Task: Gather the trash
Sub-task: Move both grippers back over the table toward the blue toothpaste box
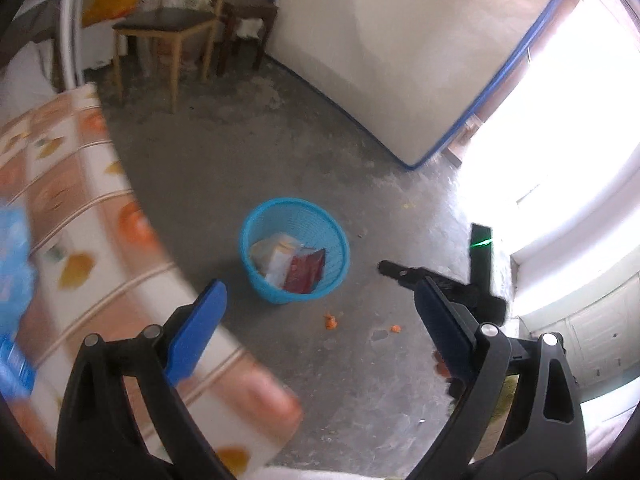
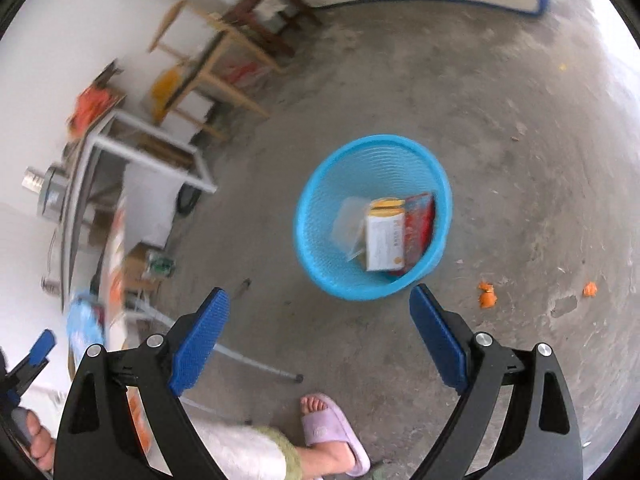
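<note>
Blue pads line the fingers of both grippers, and both pairs are spread wide apart with nothing between them. The right gripper hangs over the grey floor, just above a blue basket. Inside the basket lie a white and yellow box, a red packet and a clear bag. Two orange scraps lie on the floor beside the basket. The left gripper is near a tabletop with an orange and white cloth; the basket sits on the floor past it
</note>
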Demonstrator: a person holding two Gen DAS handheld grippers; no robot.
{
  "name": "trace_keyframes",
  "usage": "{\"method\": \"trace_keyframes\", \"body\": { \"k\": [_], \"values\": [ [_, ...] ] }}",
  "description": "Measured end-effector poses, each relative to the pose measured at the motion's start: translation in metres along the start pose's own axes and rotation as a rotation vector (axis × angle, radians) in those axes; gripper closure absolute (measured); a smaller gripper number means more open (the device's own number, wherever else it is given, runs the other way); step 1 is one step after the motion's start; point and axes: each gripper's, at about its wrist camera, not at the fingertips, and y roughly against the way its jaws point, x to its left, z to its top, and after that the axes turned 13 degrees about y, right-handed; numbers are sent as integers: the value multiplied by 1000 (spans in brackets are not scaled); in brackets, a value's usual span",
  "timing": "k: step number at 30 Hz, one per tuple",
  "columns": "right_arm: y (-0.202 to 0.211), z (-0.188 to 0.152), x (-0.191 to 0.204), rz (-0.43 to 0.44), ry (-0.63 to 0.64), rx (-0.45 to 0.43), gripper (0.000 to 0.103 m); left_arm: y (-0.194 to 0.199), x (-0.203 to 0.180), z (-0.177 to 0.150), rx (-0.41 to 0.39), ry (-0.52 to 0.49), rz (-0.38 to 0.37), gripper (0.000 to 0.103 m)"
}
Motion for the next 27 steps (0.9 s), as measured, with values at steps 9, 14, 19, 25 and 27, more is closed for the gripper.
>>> {"method": "trace_keyframes", "body": {
  "k": [9, 14, 19, 25, 27],
  "values": [
    [34, 10, 117, 134, 269, -41, 14, 98, 89, -64, -225, 133, 103, 12],
    [28, 10, 196, 249, 420, -3, 14, 145, 145, -107, -306, 267, 179, 12],
    [3, -6, 287, 366, 589, 95, 14, 179, 191, -145, -365, 412, 246, 12],
    [-49, -28, 390, 437, 737, 233, 14, 211, 231, -183, -465, 564, 303, 8],
    [-68, -35, 415, 419, 786, 258, 14, 218, 242, -193, -482, 606, 311, 8]
  ]
}}
